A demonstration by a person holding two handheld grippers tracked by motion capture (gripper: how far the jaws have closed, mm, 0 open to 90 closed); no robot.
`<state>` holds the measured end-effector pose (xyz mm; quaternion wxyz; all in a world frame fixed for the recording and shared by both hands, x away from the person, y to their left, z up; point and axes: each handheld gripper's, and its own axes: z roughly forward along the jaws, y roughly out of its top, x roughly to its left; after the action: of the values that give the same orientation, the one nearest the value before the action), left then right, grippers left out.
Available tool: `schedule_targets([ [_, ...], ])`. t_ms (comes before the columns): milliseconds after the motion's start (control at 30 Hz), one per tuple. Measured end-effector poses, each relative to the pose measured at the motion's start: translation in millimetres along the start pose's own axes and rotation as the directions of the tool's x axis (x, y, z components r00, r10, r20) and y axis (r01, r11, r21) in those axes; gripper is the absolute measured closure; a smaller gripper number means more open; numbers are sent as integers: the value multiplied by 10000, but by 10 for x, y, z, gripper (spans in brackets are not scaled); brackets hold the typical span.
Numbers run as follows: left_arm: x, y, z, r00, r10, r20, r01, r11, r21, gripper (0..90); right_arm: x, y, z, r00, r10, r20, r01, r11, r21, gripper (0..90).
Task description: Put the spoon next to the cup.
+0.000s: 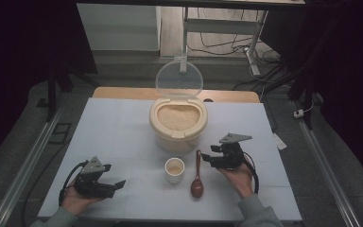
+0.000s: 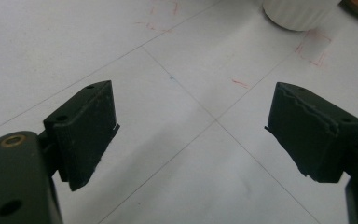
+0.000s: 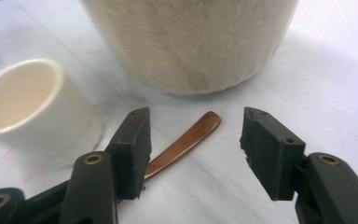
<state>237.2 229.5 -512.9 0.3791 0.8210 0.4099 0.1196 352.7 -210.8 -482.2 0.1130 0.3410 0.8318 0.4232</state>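
Note:
A brown wooden spoon (image 1: 198,172) lies flat on the white table, its bowl toward the near edge and its handle (image 3: 186,140) pointing at the rice container. My right gripper (image 1: 208,155) is just right of the handle's far end. Its jaws (image 3: 196,123) are open, with the handle tip on the table between them, touching neither pad. A small white cup (image 1: 174,169) with rice in it stands left of the spoon. My left gripper (image 1: 114,177) rests at the near left, open (image 2: 193,93) over bare table with nothing between its jaws.
A cream rice container (image 1: 177,125) full of rice stands at mid-table behind the cup, its clear lid (image 1: 178,78) tipped up and back. The container's wall (image 3: 191,42) rises close ahead of the right gripper. The table (image 1: 118,127) has bare surface on both sides.

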Motion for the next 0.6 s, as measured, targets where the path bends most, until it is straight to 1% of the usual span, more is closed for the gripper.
schedule_targets([
  [133, 3, 0, -8, 10000, -59, -66, 58, 10000, -61, 155, -21, -116, -268, 9988, -446, -193, 437, 9980, -454, 429],
  [200, 3, 1, -9, 9999, -68, -99, 67, 9999, -86, 154, -45, -183, -379, 9975, -587, -386, 562, 9964, -628, 431],
  [333, 3, 4, -9, 9999, -91, -136, 89, 9999, -114, 154, -101, -322, -571, 9962, -749, -439, 707, 9935, -892, 433],
  [367, 3, 5, -8, 9998, -90, -152, 88, 9999, -108, 153, -112, -347, -605, 9962, -790, -375, 752, 9929, -923, 435],
  [467, 4, 8, -6, 9998, -103, -165, 101, 9999, -120, 152, -157, -437, -702, 9954, -883, -380, 839, 9909, -1051, 435],
  [600, 4, 7, -14, 9997, -93, -229, 89, 9998, -185, 152, -200, -522, -777, 9946, -1019, -213, 993, 9899, -1014, 441],
])
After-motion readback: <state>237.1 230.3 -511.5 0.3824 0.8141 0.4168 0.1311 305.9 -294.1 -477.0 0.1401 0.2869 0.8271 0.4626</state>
